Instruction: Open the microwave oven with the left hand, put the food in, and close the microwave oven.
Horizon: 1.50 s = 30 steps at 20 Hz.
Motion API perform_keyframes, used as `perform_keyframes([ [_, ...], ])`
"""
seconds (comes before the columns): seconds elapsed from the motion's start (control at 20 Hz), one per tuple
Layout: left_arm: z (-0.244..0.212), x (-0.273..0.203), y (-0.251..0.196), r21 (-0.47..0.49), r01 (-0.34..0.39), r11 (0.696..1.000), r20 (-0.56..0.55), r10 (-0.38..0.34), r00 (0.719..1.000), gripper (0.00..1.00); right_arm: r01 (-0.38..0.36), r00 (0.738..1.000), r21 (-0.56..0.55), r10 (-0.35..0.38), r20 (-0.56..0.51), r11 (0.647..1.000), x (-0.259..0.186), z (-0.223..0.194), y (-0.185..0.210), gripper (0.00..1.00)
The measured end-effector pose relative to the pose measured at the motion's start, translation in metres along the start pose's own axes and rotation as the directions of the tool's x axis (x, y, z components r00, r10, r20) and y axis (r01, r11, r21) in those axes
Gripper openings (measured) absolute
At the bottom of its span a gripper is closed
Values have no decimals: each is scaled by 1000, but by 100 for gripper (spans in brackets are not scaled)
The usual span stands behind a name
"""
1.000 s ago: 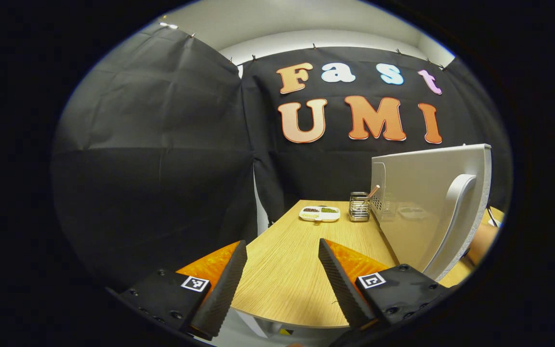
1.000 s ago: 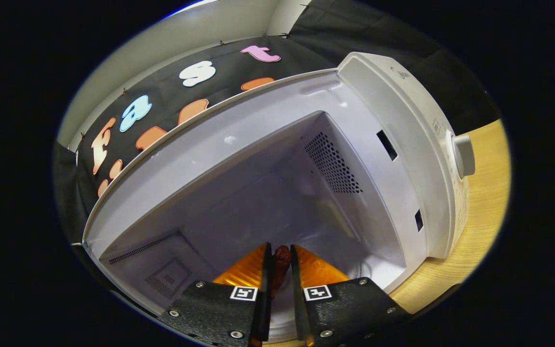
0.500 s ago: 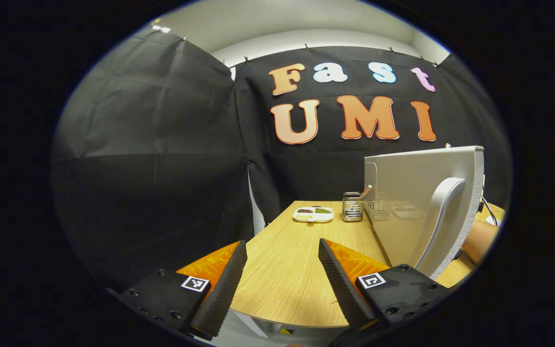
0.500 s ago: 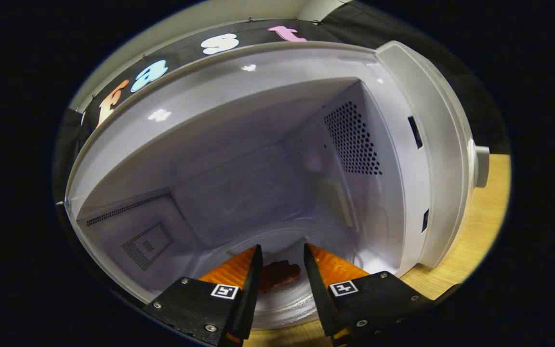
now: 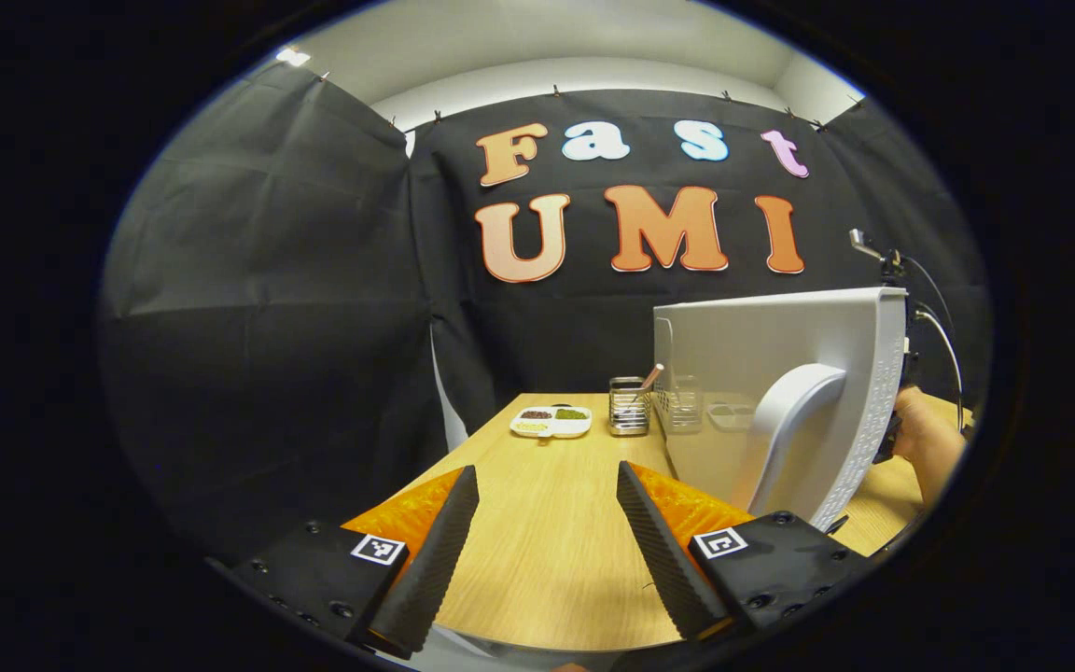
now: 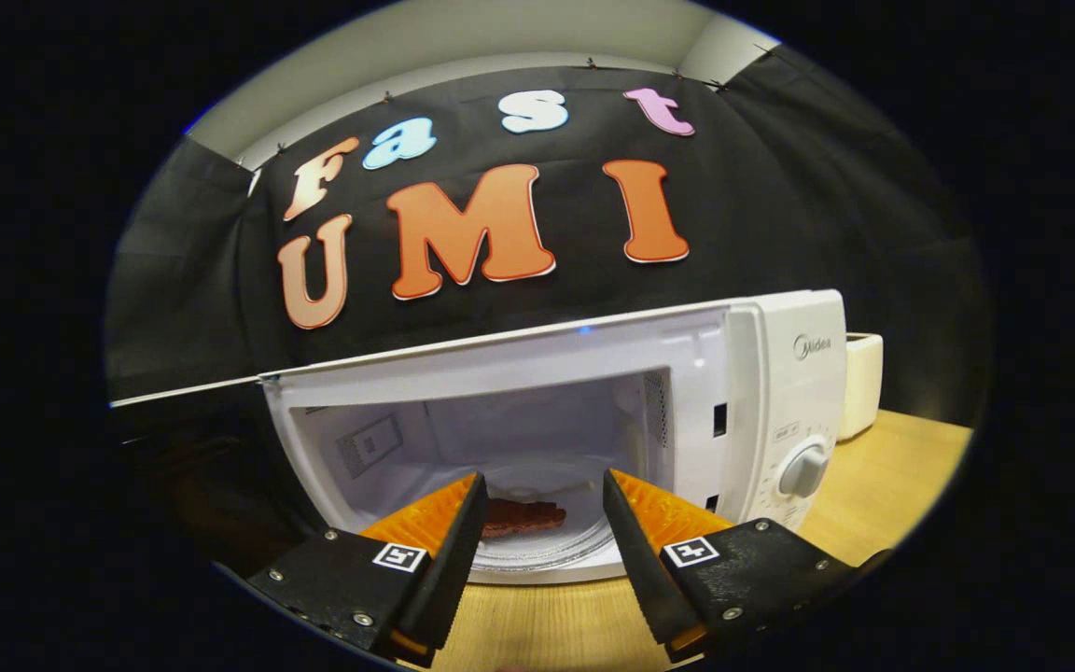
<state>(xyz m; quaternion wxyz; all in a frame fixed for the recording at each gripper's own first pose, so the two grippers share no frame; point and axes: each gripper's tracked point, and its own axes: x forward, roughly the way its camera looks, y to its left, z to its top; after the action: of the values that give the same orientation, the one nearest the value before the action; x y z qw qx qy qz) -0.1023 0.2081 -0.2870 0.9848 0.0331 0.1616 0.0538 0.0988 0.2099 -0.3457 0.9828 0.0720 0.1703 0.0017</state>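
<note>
Microwave (image 6: 780,392) sits on the wooden desk (image 6: 892,476) w/ its door (image 5: 780,392) swung wide open. The food (image 6: 523,515), a dark reddish-brown piece, lies flat on the glass turntable (image 6: 584,551) inside the white cavity, toward the front. Nothing is touching it.

Right gripper (image 6: 537,541) is just outside the oven mouth, fingers spread wide apart and empty; in the right gripper view the food shows in the gap between them, but farther in, clear of both fingers. Control panel w/ a round knob (image 6: 803,469) is to the right of the opening. A pale boxy appliance (image 6: 861,383) stands behind the microwave's far corner; can't tell what it is.

Left gripper (image 5: 542,541) hovers over the near part of the desk, well to the left of the open door, fingers also wide apart, holding nothing. From the left gripper view the door is seen from its outer side, w/ the curved white handle (image 5: 789,420) facing this gripper, near but not touched. Past the door's edge a hand (image 5: 925,443) shows, gripping dark hardware w/ a cable running up from it.

At the far end of the desk: a small white divided dish (image 5: 551,421) w/ bits of dark, green and yellow stuff in its sections, and just beside it a metal wire holder (image 5: 629,406) w/ a stick-like utensil leaning out. Both are well apart from either gripper.
</note>
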Motion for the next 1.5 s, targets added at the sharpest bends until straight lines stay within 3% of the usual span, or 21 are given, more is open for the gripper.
perform_keyframes([
  [0.1,0,1,-9,-4,9,1000,-1,-9,1000,96,-20,1000,-36,21,14,999,-20,16,-9,80],
  [0.15,2,0,-11,-5,12,1000,0,-12,1000,88,-41,999,-44,42,18,998,-32,23,-12,80],
  [0.3,2,1,-32,-15,48,999,-7,-49,999,91,-103,994,-66,105,33,992,-65,45,-22,81],
  [0.45,9,-2,-61,-12,100,995,8,-100,995,88,-135,987,-81,141,73,987,-93,70,-46,83],
  [0.75,27,0,-133,10,212,977,43,-212,976,91,-139,984,-73,146,106,988,-130,103,-103,87],
  [0.8,29,1,-144,18,225,974,43,-225,973,88,-136,983,-75,144,111,988,-133,107,-114,88],
  [0.9,32,2,-169,32,256,966,47,-257,965,95,-121,984,-80,130,120,989,-141,115,-135,89],
  [1.0,34,4,-197,44,290,956,42,-292,956,88,-105,985,-83,114,127,991,-147,122,-155,90],
  [1.1,37,7,-220,56,319,946,42,-321,946,88,-90,985,-101,104,135,991,-154,130,-172,90],
  [1.15,37,10,-232,62,332,941,40,-335,942,94,-84,985,-113,100,143,990,-158,134,-179,90],
  [1.3,32,16,-269,67,381,922,28,-383,923,92,-75,983,-128,95,160,989,-164,142,-194,90],
  [1.5,24,27,-313,49,438,898,-7,-438,899,42,-77,982,-115,95,164,990,-167,144,-211,90],
])
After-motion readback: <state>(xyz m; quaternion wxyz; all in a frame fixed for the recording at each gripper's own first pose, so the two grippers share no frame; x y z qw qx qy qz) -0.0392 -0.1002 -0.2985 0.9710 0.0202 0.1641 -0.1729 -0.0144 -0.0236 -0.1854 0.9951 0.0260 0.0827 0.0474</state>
